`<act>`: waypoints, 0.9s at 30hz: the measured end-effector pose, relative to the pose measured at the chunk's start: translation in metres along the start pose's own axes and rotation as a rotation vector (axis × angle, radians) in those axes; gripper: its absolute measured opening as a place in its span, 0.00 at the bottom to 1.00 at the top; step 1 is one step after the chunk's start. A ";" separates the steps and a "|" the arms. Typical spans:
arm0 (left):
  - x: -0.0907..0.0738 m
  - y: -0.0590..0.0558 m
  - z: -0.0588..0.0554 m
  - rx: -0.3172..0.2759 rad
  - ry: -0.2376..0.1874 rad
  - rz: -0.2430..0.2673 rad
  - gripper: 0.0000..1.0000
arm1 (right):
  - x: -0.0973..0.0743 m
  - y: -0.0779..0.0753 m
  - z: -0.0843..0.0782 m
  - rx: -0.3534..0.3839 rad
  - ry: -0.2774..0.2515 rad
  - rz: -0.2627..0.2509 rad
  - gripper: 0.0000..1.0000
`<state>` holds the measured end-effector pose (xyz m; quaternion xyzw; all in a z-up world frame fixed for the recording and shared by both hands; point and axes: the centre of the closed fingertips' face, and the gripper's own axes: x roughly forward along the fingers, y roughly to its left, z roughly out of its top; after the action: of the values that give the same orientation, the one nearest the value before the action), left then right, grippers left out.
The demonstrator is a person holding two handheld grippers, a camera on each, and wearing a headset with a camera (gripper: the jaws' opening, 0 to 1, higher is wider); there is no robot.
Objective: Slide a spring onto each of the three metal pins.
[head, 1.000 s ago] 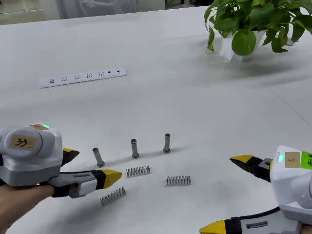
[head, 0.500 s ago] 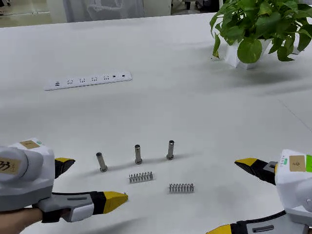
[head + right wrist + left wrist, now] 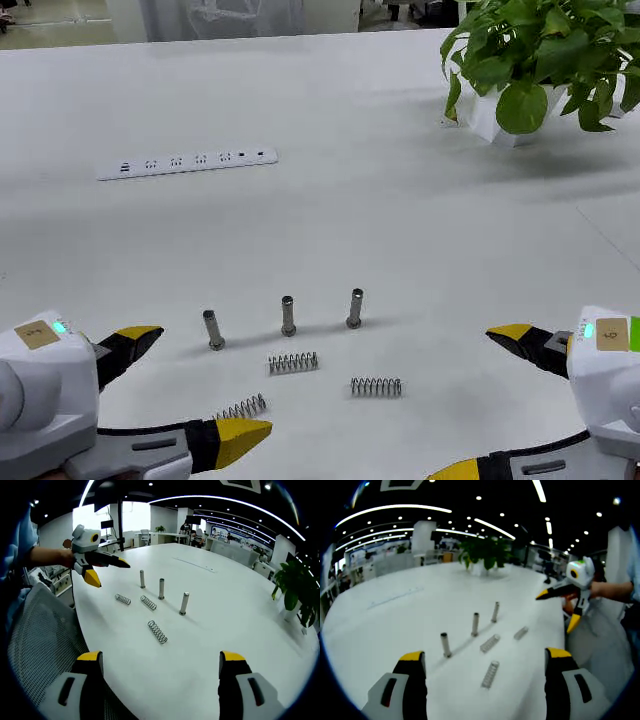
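Note:
Three short metal pins stand upright in a row on the white table: left pin point(image 3: 214, 329), middle pin point(image 3: 288, 315), right pin point(image 3: 355, 308). Three springs lie flat in front of them: one point(image 3: 293, 362) below the middle pin, one point(image 3: 376, 386) to its right, one point(image 3: 241, 407) nearest my left gripper. My left gripper point(image 3: 195, 385) sits at the lower left, open and holding nothing, its yellow tips either side of the near spring point(image 3: 490, 674). At the lower right my right gripper point(image 3: 487, 402) is open and holding nothing, well right of the springs point(image 3: 157, 631).
A white power strip point(image 3: 187, 163) lies far back on the left. A potted green plant point(image 3: 540, 55) in a white pot stands at the back right. The table edge runs close in front of the springs in the gripper views, with an office chair point(image 3: 40, 645) beyond it.
The head camera has shifted. My left gripper has drawn back toward me and lower, so the near spring that it hid half a second ago lies in sight again. Pins and springs have not moved.

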<state>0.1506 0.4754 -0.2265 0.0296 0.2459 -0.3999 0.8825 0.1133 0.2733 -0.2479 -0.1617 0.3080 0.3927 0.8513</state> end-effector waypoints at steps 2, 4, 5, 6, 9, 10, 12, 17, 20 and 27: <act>-0.002 0.000 0.000 0.009 -0.003 0.001 1.00 | 0.000 -0.001 -0.001 0.001 0.002 0.000 0.97; -0.004 -0.001 0.001 0.012 -0.005 0.005 1.00 | 0.001 -0.001 -0.002 0.000 0.005 0.000 0.97; -0.005 -0.002 0.001 0.012 -0.011 0.005 1.00 | 0.001 -0.001 -0.002 -0.001 0.006 -0.001 0.97; -0.006 -0.003 0.001 0.011 -0.014 0.004 1.00 | 0.001 -0.001 -0.002 0.000 0.006 0.000 0.97; -0.008 -0.004 -0.001 0.014 -0.016 0.009 1.00 | 0.002 -0.002 -0.002 0.001 0.004 0.000 0.97; -0.008 -0.005 -0.002 0.009 -0.013 0.010 1.00 | 0.002 -0.001 -0.001 0.001 0.004 0.001 0.97; -0.009 -0.006 -0.004 0.007 -0.012 0.012 1.00 | 0.003 0.001 0.000 0.005 -0.004 0.007 0.97; -0.010 -0.006 -0.010 -0.011 -0.015 0.021 1.00 | 0.004 0.003 -0.002 0.003 0.002 0.009 0.97; -0.010 -0.007 -0.012 -0.015 -0.016 0.018 1.00 | 0.004 0.003 -0.005 0.004 0.008 0.007 0.97; -0.007 -0.010 -0.017 -0.009 -0.002 -0.003 0.98 | 0.003 0.005 -0.007 0.010 0.010 0.005 0.97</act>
<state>0.1327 0.4774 -0.2372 0.0249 0.2469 -0.3999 0.8823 0.1079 0.2741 -0.2554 -0.1588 0.3145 0.3926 0.8495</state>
